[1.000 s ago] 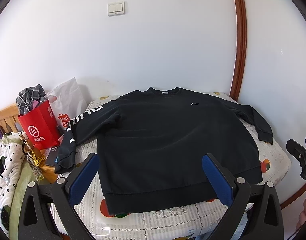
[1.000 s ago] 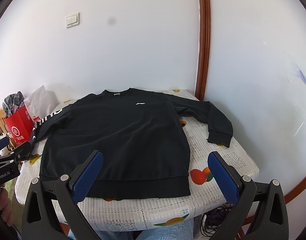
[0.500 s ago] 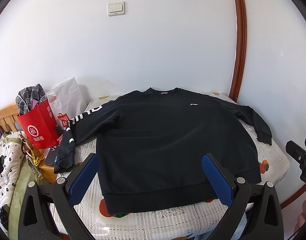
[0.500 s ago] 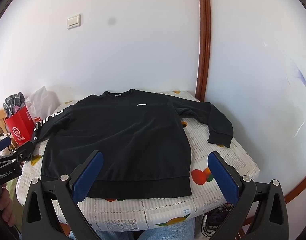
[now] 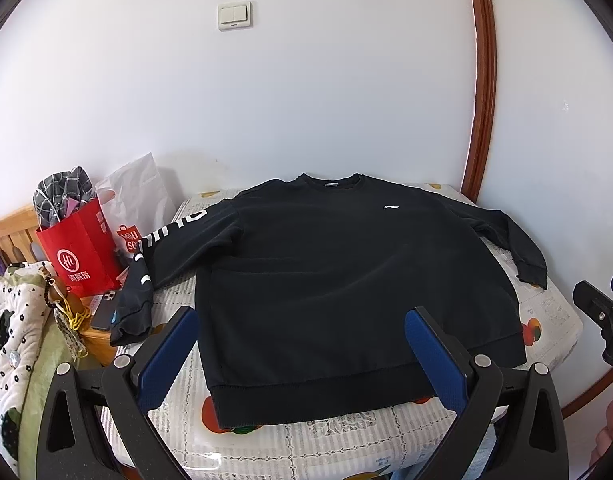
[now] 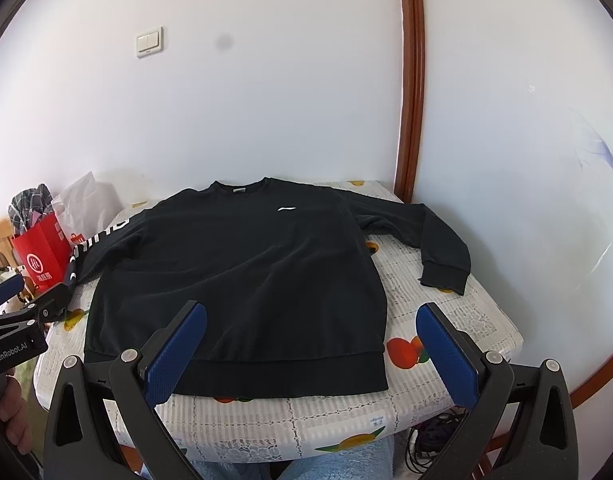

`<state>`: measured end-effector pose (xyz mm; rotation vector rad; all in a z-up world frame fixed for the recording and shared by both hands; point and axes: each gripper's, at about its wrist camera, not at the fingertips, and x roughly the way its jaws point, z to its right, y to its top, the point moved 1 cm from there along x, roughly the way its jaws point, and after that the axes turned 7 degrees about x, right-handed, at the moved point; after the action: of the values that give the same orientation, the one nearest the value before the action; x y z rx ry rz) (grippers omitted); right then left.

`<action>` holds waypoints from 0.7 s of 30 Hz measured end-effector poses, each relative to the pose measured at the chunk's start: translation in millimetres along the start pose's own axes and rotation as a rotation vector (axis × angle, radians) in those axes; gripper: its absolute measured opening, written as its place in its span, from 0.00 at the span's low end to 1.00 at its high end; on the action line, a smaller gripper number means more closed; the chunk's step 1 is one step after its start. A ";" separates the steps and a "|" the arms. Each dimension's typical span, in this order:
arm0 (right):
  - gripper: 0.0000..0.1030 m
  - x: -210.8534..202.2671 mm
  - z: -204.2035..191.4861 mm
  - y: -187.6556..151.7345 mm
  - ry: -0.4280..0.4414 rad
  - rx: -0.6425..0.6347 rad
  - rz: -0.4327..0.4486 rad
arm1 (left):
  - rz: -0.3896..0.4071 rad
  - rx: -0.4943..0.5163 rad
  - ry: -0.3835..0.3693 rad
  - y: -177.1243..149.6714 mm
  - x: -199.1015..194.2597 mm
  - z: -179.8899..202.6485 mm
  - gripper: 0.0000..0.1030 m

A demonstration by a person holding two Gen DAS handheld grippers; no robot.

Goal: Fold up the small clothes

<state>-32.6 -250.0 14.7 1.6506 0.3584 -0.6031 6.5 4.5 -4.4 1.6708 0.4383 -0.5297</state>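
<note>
Sweatshirt point(image 5: 346, 280) lies flat, unfolded, front up on the table point(image 6: 446, 320), so with left gripper point(image 5: 302, 344) and right gripper point(image 6: 310, 340) fingers apart, empty, short of the hem, you likely start with a sleeve

Right gripper point(image 6: 311, 348) — slightly nearer sweatshirt point(image 6: 234, 276).

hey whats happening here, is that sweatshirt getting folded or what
A person holds a two-finger gripper in each hand over a table with a fruit-print cloth. A black sweatshirt lies spread flat on it, front up, both sleeves out; the lettered sleeve hangs off the table edge by a red paper bag. The left gripper and right gripper are both open near the hem, holding nothing. No fold has been made yet.
</note>
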 end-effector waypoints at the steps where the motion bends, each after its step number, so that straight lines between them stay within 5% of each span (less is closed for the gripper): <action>1: 1.00 0.2 -0.6 -0.5 0.001 -0.001 -0.002 | -0.001 -0.003 0.000 -0.4 0.3 -0.9 1.00; 21: 1.00 2.7 -5.3 -2.1 0.007 0.002 -0.018 | 0.007 0.006 0.018 -0.7 -3.2 -5.5 1.00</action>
<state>-30.6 -244.7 12.0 1.6532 0.3785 -0.6111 4.0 10.0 -2.4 1.6836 0.4446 -0.5115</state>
